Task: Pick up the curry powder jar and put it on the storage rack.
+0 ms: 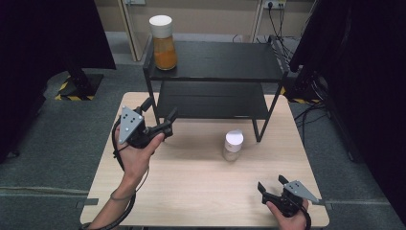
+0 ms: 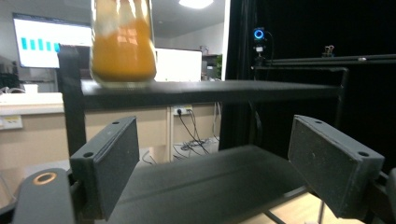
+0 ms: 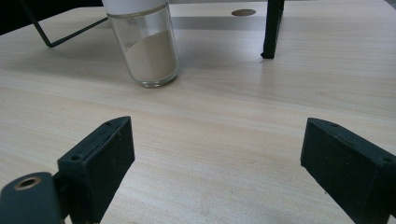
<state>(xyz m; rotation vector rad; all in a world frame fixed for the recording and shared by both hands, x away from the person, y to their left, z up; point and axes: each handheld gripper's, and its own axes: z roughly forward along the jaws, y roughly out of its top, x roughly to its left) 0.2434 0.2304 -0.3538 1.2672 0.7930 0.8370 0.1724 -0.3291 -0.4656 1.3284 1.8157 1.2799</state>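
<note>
Grey carpet and dark curtains surround a pale wooden desk point(image 1: 191, 191) that carries a black two-tier shelf point(image 1: 215, 62), the landmark for all that follows. On the shelf's top tier, at its left end, stands an orange-filled jar point(image 1: 163, 43) with a white lid. On the desk just in front of the shelf's right front leg stands a small glass jar point(image 1: 233, 146) of pale powder, also white-lidded, upright and apart from the leg.

Near the shelf's left front leg the left gripper point(image 1: 160, 112) points toward the lower tier, its jaws spread wide with nothing between them. Well in front of the shelf, at the near right of the desk, the right gripper point(image 1: 270, 184) rests with jaws equally wide and empty, facing the small jar.

That small jar looks the likeliest thing to take. It is rigid glass, probably light since it seems only part filled, smooth and so liable to slip, and breakable if knocked over. I judge the best hold to be across the straight glass body below the lid, jaws level, squeezing gently and keeping it upright.
</note>
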